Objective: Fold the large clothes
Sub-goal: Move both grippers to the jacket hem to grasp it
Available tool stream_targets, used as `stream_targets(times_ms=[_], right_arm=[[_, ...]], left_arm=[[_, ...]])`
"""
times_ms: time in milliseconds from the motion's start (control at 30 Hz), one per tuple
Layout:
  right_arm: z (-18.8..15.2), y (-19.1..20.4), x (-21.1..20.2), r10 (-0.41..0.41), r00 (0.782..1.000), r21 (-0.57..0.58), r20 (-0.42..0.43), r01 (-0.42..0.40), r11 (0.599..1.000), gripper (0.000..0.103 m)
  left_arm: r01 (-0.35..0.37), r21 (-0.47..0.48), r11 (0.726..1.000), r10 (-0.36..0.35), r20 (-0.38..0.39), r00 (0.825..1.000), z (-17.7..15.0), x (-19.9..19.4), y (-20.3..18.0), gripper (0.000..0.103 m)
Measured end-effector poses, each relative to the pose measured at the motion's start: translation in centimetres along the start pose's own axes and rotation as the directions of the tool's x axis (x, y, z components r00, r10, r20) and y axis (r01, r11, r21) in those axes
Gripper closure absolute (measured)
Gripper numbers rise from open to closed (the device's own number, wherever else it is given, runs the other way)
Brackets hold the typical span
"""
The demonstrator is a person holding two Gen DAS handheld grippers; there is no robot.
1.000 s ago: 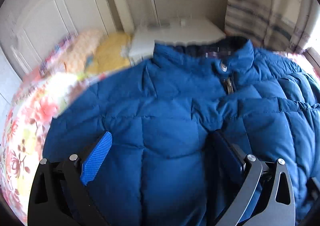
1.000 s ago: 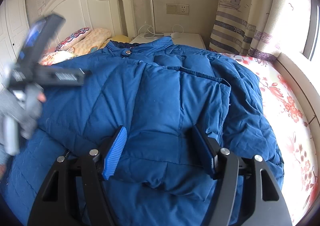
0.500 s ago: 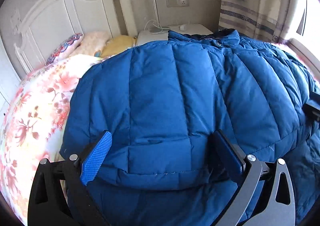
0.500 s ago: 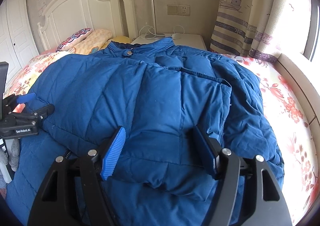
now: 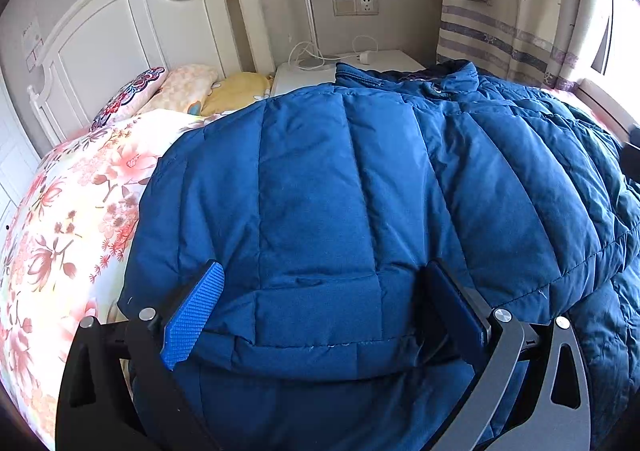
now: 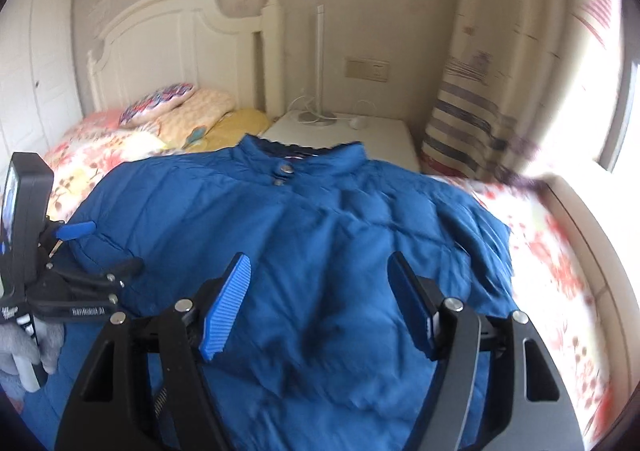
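Jacket (image 5: 360, 187) covers floral bed (image 5: 68, 235) beside nightstand (image 6: 380, 135).

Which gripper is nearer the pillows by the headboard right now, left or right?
Left. The left gripper sits at the jacket edge on the same side as the pillows. The right gripper hovers over the jacket's middle, farther toward the curtain side.

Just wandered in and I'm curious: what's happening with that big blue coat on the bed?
A person is folding a blue puffer jacket on a floral bedspread, holding a two-finger tool in each hand. The left gripper has a folded-over flap of the jacket lying between its fingers. The right gripper hangs above the jacket with its fingers spread, nothing held. Both sides look folded toward the middle; the jacket is not yet a compact bundle.
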State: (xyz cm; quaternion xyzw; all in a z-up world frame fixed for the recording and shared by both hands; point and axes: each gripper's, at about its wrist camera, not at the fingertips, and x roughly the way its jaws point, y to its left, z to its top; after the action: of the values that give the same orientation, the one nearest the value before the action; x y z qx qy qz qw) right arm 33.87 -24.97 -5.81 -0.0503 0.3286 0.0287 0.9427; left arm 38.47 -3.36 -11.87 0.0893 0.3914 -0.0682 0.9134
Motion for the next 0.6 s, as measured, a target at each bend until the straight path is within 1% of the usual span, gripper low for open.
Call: stream_targets(times_ms=[33,100,133,200,300,367,433,467,500,533,567,600], right_arm=[[0.2,0.4,0.7,-0.003,1.0,-0.01,-0.017,0.003,1.0,0.031],[0.2,0.9,3.4,-0.003,0.996,-0.016,-0.093,0.002,1.0,0.03],[-0.4,1.2,5.1,-0.02,0.99,-0.032,-0.138,0.016,0.999,0.024],[-1.3,1.2,6.3,-0.017,0.99,-0.031,-0.137,0.013,0.999,0.023],[-1.3,0.7,5.2,-0.014,0.99,-0.003,-0.138,0.013,1.0,0.024],[-1.3,0.0,3.5,-0.059,0.993,0.02,-0.098,0.061,0.998,0.025],[-1.5,-1.4,2.2,-0.089,0.994,0.071,-0.066,0.094,0.993,0.024],[-1.9,-2.3,2.1,-0.115,0.991,0.099,-0.071,0.121,0.988,0.024],[-2.3,-3.1,2.4,-0.123,0.988,0.112,-0.091,0.133,0.985,0.023],[-3.0,-3.8,3.0,-0.11,0.987,0.127,-0.119,0.125,0.984,0.023],[-3.5,-4.6,3.3,-0.06,0.991,0.163,-0.12,0.08,0.983,0.023],[-3.5,-4.9,3.3,-0.045,0.991,0.177,-0.125,0.067,0.982,0.023]], left_arm=[[0.001,-0.001,1.0,-0.001,0.0,1.0,0.0,0.0,0.0,0.004],[0.002,-0.001,1.0,-0.002,0.0,1.0,0.0,0.0,0.0,0.004],[0.002,-0.001,1.0,-0.002,0.0,1.0,0.0,0.0,0.0,0.004],[0.004,-0.004,1.0,-0.004,0.001,1.0,0.0,0.0,0.0,0.004],[0.008,-0.005,1.0,-0.008,0.002,1.0,-0.1,-0.1,0.1,0.004],[0.008,-0.005,1.0,-0.008,0.001,1.0,-0.1,-0.1,0.2,0.004],[0.008,-0.005,1.0,-0.008,0.002,1.0,-0.1,-0.1,0.2,0.004],[0.008,-0.005,1.0,-0.008,0.002,1.0,-0.1,-0.1,0.2,0.004],[0.008,-0.005,1.0,-0.008,0.001,1.0,-0.1,-0.1,0.2,0.004],[0.01,-0.005,1.0,-0.01,0.001,1.0,-0.1,-0.1,0.2,0.004],[0.011,-0.005,1.0,-0.011,0.003,1.0,-0.1,-0.1,0.1,0.004],[0.011,-0.004,1.0,-0.011,0.003,1.0,-0.1,-0.1,0.1,0.004]])
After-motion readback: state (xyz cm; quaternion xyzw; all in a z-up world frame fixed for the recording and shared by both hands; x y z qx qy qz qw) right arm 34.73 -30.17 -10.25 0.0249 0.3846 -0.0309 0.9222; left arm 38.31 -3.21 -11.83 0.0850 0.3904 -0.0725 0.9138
